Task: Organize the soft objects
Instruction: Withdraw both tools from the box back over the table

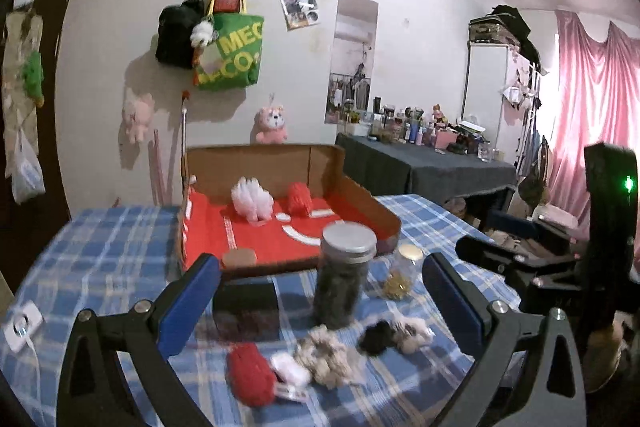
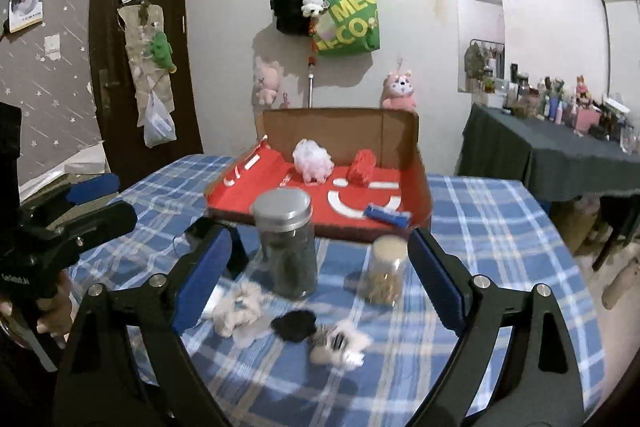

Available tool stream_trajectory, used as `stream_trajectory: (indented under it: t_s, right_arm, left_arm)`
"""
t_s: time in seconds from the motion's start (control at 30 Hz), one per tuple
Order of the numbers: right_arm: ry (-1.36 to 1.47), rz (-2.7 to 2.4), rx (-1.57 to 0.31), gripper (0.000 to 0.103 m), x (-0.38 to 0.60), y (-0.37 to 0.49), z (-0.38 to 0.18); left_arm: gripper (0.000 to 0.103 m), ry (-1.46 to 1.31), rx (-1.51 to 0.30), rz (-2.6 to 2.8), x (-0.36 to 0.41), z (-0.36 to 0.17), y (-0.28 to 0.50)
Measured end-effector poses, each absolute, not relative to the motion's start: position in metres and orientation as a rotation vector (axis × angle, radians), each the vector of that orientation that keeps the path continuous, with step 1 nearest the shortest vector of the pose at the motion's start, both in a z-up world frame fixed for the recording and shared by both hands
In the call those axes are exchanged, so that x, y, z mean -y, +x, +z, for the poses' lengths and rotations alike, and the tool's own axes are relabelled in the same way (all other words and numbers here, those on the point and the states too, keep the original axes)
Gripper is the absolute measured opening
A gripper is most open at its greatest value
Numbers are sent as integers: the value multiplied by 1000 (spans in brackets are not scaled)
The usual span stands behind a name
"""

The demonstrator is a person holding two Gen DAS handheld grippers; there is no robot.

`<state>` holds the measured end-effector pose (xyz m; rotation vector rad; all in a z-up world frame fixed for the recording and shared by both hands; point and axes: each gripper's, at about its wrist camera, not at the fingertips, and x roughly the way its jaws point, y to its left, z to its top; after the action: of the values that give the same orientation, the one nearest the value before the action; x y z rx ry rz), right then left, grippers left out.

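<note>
A table with a blue checked cloth (image 2: pixel 500 227) fills the lower frame. On it sit a red box (image 2: pixel 320 195) at center, a tall jar (image 2: pixel 286 243), a small jar (image 2: pixel 386 275), and fluffy scrunchies (image 2: pixel 296 325) lower middle.

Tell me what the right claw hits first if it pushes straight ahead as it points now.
Probably the tall dark jar, standing upright between the open right claw fingers' line; depth is unclear, so it might dip onto the black scrunchie first.
</note>
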<state>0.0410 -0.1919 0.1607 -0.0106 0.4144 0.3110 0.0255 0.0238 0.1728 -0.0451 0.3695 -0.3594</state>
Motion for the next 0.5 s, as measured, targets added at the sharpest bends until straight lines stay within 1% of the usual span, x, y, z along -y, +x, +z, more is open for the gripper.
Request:
stream_trajectory:
  t_s: [0.3,0.5]
  right_arm:
    - [-43,224,-416,91,185,18,109]
    - [-19,187,-468,91,188,24,76]
  left_arm:
    - [103,-65,-413,-286,-25,131,14]
    - [103,-64,-476,-248,-26,99,17]
